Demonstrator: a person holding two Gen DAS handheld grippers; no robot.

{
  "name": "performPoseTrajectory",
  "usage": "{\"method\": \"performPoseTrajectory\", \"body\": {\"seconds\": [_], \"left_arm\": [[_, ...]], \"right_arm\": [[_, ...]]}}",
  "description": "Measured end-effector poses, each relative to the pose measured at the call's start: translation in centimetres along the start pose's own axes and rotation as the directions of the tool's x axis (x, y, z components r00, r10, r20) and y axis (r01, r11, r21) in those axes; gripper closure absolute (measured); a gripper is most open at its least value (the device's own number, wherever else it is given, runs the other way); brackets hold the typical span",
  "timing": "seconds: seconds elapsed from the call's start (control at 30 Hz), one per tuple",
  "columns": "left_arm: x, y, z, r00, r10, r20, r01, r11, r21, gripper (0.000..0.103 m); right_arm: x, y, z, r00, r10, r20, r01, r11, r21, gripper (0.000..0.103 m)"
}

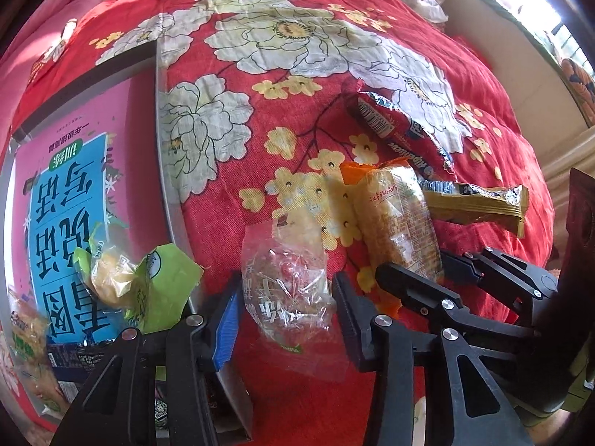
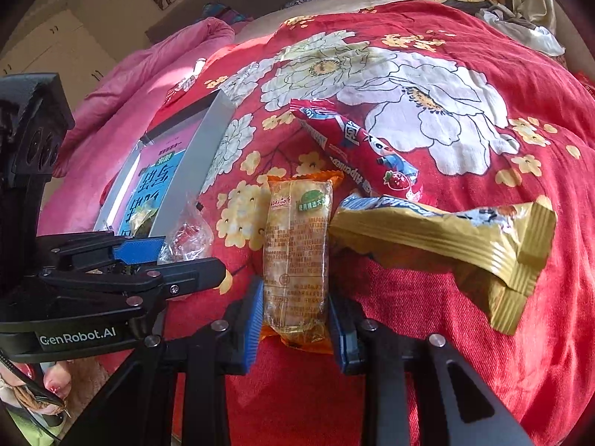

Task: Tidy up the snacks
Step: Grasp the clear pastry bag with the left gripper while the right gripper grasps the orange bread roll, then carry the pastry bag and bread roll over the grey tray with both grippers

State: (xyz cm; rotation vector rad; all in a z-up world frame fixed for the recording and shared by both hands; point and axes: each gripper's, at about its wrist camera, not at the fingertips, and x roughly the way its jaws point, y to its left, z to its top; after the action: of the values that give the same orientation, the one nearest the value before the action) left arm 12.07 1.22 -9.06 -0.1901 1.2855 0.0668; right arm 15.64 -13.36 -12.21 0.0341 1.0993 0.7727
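Here the right gripper (image 2: 292, 319) stood with its blue pads on either side of the orange-edged cake packet (image 2: 297, 256), the jaws close against the wrapper's near end, though whether they were already pinching it or only bracketing it could not be told from either view. The packet's long axis ran straight away from that gripper, in line with its fingers, so the grasp lay across the narrow width. The left gripper (image 1: 284, 319) was spread wide around the clear crinkled candy bag (image 1: 293, 290), its pads apart from the film on both sides and nothing held. Taking the cake packet as the landmark: the candy bag lay just to its left; the gold wrapper (image 2: 446, 238) lay to its right, its end touching or nearly touching the packet and its length running crosswise; the red tube-shaped packet (image 2: 357, 148) lay beyond it, slanting away. Further left, past the candy bag, sat the grey-rimmed box (image 1: 163, 171) with a pink and blue book cover showing inside and a green-wrapped snack (image 1: 141, 282) already in it. All rested on the red flowered quilt (image 2: 483, 334). By my judgement, each gripper was nearest its own item, and both items would travel left toward the box.
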Motion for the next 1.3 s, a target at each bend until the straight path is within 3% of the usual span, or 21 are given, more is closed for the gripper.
{"method": "performPoseTrajectory", "body": {"seconds": [0.1,0.27,0.4,0.73,1.3], "left_arm": [[0.2,-0.2,0.1,1.0,0.02,0.014,-0.02,1.0,0.015,0.063],[-0.2,0.2,-0.2,0.997,-0.048,0.054,0.049,0.999,-0.017,0.062],[-1.9,0.7,-0.7,0.991,-0.108,0.083,0.111,0.993,-0.03,0.063],[-7.2,2.2,-1.4,0.965,-0.17,0.202,0.183,0.982,-0.051,0.063],[-11.3,6.1,-3.2,0.93,-0.183,0.319,0.223,0.971,-0.092,0.063]], "right_arm": [[0.6,0.1,0.3,1.0,-0.014,-0.004,0.014,1.0,-0.025,0.071],[0.5,-1.3,0.7,0.997,0.083,0.005,-0.084,0.995,0.061,0.072],[-0.6,-0.6,0.8,0.989,0.138,0.043,-0.14,0.989,0.052,0.072],[-5.6,2.1,1.1,0.942,0.262,0.211,-0.265,0.964,-0.011,0.072],[-7.7,6.3,1.4,0.933,0.249,0.259,-0.238,0.969,-0.072,0.072]]}}
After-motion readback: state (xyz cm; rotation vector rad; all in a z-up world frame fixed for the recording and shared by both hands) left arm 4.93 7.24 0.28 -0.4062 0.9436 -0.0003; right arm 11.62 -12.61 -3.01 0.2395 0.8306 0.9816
